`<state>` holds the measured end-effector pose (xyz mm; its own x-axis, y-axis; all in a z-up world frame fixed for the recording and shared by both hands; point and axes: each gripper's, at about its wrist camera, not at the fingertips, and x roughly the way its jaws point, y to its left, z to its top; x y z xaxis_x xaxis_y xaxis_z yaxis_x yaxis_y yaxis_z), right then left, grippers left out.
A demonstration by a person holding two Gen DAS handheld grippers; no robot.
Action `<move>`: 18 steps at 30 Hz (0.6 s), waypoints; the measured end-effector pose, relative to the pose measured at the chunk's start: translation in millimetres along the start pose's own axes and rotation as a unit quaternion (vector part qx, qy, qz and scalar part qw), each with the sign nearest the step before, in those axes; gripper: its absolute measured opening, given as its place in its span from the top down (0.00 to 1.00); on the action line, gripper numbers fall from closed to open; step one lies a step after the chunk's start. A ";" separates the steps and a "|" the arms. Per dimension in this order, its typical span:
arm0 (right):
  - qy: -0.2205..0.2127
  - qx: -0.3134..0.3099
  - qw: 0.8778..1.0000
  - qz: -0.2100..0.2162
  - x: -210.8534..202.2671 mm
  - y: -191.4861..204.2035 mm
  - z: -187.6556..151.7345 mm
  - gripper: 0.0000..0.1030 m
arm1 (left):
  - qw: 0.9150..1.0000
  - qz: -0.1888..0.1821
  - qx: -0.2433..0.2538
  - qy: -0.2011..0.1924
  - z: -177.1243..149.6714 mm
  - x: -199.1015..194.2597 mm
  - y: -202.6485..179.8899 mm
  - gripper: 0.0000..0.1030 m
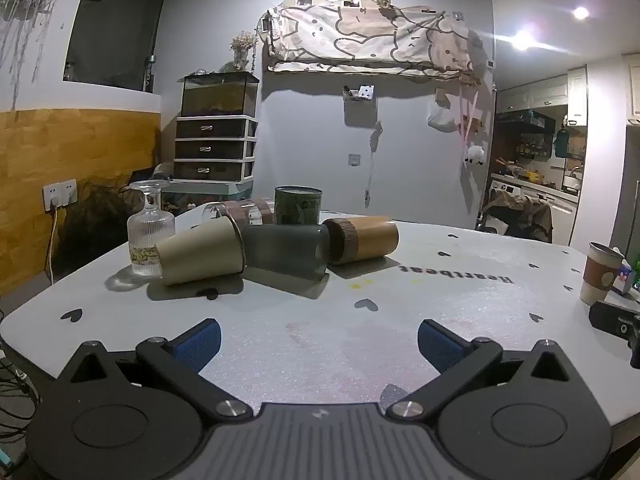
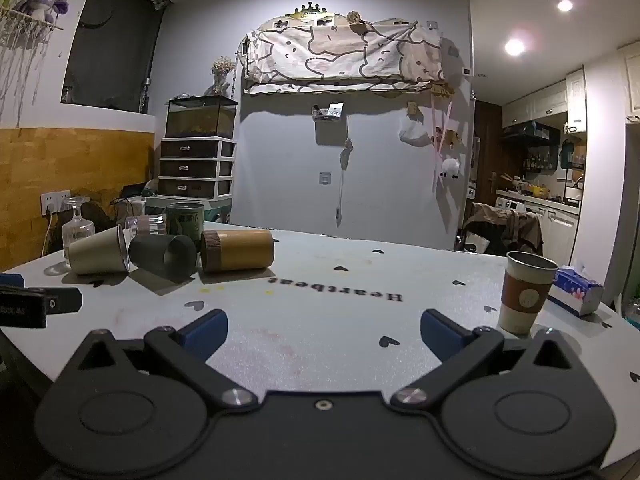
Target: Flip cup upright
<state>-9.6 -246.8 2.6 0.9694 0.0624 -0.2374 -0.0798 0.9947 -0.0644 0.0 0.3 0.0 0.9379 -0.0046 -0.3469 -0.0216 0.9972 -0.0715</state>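
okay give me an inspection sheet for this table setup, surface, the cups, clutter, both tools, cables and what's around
Surface: white table with black heart prints and the word Heartbeat; faint reddish stains near the tools.
Job's things: beige cup, dark grey cup and wooden cylinder cup lie on their sides, bunched together; sleeved paper cup already stands upright, apart.
Clutter: ribbed glass bottle, green tin, clear jar lying down, tissue pack.
Grippers: left tool open, empty; right tool open, empty; both short of the cups.
Cables: one plugged into the wall socket; more below the table's left edge.
Surroundings: drawer unit with tank, kitchen behind.
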 end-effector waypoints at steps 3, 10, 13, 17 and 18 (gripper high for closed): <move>0.003 -0.003 1.000 -0.001 0.5 -0.3 0.1 0.00 | 1.000 -0.002 0.001 0.001 0.4 0.8 1.3 0.00; 0.003 0.000 1.000 -0.001 1.6 0.0 0.3 0.00 | 1.000 -0.003 0.007 -0.002 1.2 2.4 -5.2 0.00; 0.003 0.002 1.000 -0.002 1.9 -0.6 -0.2 0.00 | 1.000 -0.002 0.009 -0.004 0.3 2.4 -6.5 0.00; 0.003 0.003 1.000 -0.001 2.1 -0.3 -0.2 0.00 | 1.000 -0.003 0.009 -0.004 0.3 2.1 -4.9 0.00; 0.003 0.003 1.000 -0.002 2.0 -0.1 -0.2 0.00 | 1.000 -0.004 0.010 -0.004 -0.1 -0.7 -5.1 0.00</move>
<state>-7.8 -246.8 1.9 0.9680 0.0588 -0.2438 -0.0755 0.9954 -0.0597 -0.6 -4.8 0.6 0.9405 -0.0121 -0.3396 -0.0074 0.9984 -0.0562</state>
